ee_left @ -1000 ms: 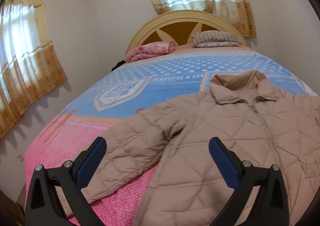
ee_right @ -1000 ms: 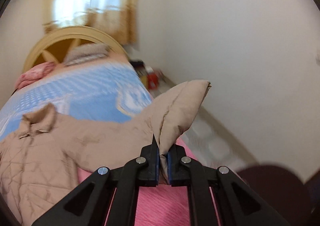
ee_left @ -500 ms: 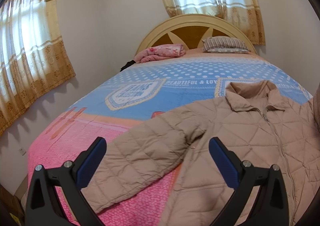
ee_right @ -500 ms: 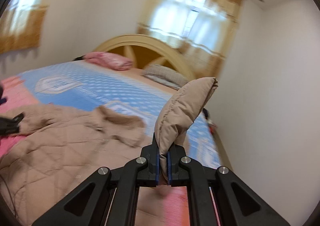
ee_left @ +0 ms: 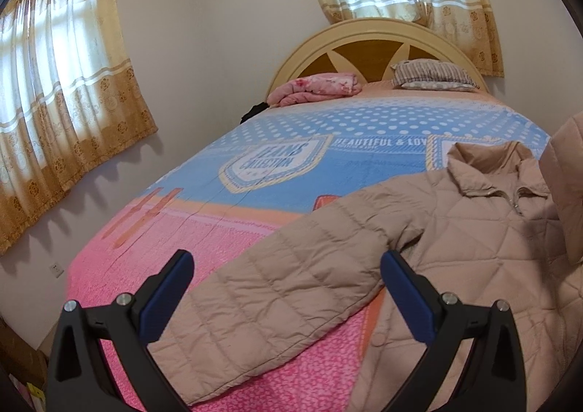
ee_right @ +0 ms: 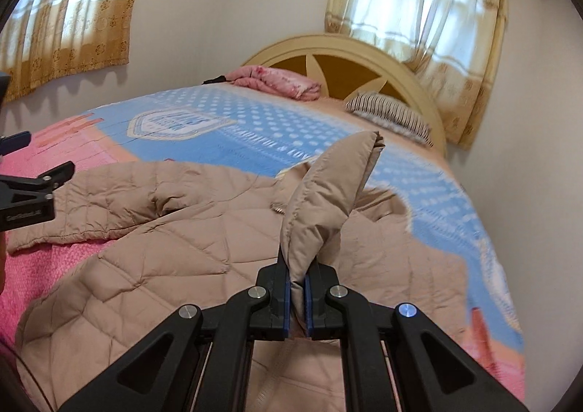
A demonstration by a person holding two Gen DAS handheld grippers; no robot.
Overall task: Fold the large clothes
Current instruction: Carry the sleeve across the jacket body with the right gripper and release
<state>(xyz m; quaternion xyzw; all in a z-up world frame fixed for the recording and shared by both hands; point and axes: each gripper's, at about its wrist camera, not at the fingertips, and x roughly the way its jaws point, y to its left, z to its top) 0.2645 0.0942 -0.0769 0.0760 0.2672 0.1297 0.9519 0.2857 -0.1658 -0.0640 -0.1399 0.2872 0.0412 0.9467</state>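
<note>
Fabric: beige quilted jacket (ee_left: 470, 237) lies front up on the bed (ee_left: 277, 142), zip closed, collar toward the headboard (ee_left: 375, 44).
Left gripper (ee_left: 288, 288): fingers spread wide, holding nothing; one sleeve (ee_left: 277, 299) lies flat on the pink part of the cover, in the gap between the fingers and beyond their tips.
Right gripper (ee_right: 298, 281): fingers pressed narrow on the other sleeve (ee_right: 328, 193), which stands up from between the pads, cuff end topmost.
Left view only: the flat sleeve's cuff near the left finger; the collar and zip pull ahead of the right finger; the raised sleeve only as a beige edge at far right.
Right view only: the clamp on the sleeve; the jacket body spread under and left of the fingers; the left gripper at the far left edge, over the flat sleeve.
Counts: one jacket, two sleeves, two grippers, one striped pillow (ee_left: 433, 75), one folded pink blanket (ee_left: 317, 87), two curtained windows (ee_right: 419, 7).
Far end: pillow and blanket lie well beyond both sets of fingertips, against the headboard.
</note>
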